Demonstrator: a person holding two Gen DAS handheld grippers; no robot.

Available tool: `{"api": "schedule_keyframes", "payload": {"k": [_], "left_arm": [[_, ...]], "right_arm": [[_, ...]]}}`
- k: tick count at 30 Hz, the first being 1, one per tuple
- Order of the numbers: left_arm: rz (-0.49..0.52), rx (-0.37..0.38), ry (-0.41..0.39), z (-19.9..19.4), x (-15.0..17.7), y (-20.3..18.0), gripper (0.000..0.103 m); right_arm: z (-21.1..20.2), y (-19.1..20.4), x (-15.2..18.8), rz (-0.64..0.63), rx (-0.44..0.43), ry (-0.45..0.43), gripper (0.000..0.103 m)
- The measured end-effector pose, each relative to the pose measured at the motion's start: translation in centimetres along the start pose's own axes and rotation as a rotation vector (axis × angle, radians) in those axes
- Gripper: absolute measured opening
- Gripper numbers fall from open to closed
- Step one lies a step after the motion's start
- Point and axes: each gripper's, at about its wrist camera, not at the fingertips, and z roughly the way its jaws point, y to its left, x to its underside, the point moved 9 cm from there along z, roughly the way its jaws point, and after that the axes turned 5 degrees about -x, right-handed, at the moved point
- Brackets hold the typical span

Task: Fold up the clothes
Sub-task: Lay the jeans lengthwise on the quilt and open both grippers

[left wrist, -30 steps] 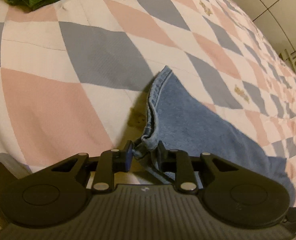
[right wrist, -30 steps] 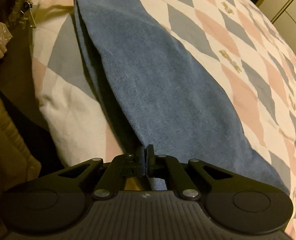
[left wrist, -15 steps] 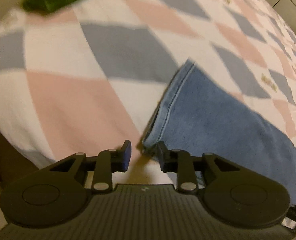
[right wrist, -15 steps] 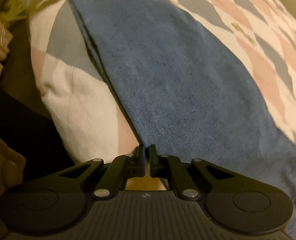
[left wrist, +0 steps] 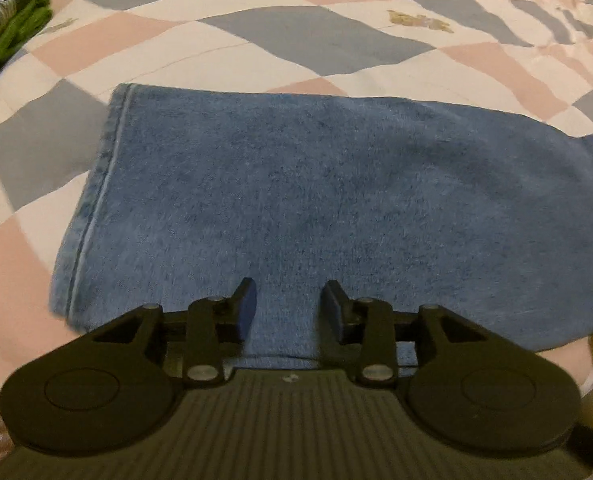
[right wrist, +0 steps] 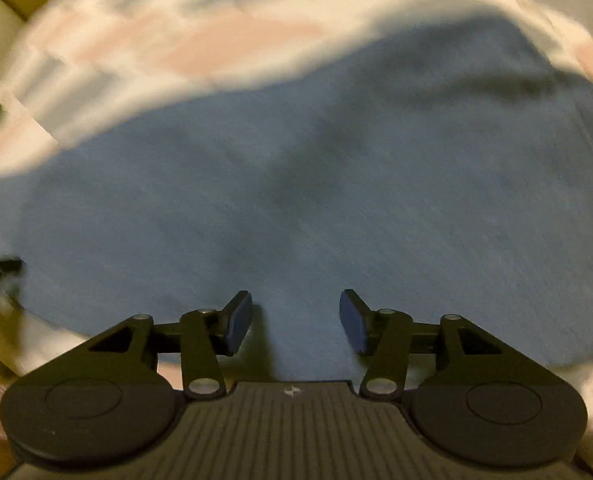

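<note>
Pointing steeply down, the left hand-held gripper [left wrist: 289, 304] hangs over the near edge of the jeans [left wrist: 316, 200], which lie flat on the bed [left wrist: 256, 28] with the long axis across the view, hem to the left. Its jaws have just been opening; nothing is pinched. The right hand-held gripper [right wrist: 295, 322] has also just been opening, wider, over the same denim and empty.

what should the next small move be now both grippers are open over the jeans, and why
Probably bring the left gripper to the hemmed leg end and pinch it for the next fold. Both sets of jaws have just been opening with nothing pressed between them, the right gripper too, and the jeans lie flat and stretched out long on the checked quilt, so a fold across the length seems due.
</note>
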Motion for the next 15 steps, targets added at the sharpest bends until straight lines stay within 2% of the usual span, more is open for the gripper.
{"api": "schedule_keyframes", "payload": {"k": [3,5,6,7,9,12,15], "left_arm": [[-0.046,-0.055,0.017,-1.6,0.0,-0.5,0.033],[-0.076,-0.089,0.005,-3.2,-0.2,-1.5,0.038],[-0.097,-0.099,0.0,-4.1,-0.2,-2.5,0.046],[-0.114,-0.097,-0.007,-5.0,-0.1,-3.5,0.047],[-0.134,-0.077,-0.031,-6.6,0.1,-6.5,0.049],[-0.126,-0.075,-0.059,-8.5,0.9,-11.3,0.053],[-0.132,-0.077,-0.056,-9.7,2.0,-15.7,0.054]], "right_arm": [[-1.3,-1.2,0.4,-0.006,-0.017,-0.003,0.051],[-3.2,-2.5,0.1,0.011,-0.035,-0.037,0.053],[-4.1,-3.1,-0.1,0.02,-0.044,-0.056,0.058],[-5.3,-4.1,-0.3,0.031,-0.047,-0.079,0.068],[-7.8,-6.3,-0.8,0.056,-0.048,-0.125,0.077],[-10.2,-9.2,-0.6,0.084,-0.056,-0.151,0.084],[-11.8,-11.6,-0.1,0.086,-0.064,-0.157,0.086]]}}
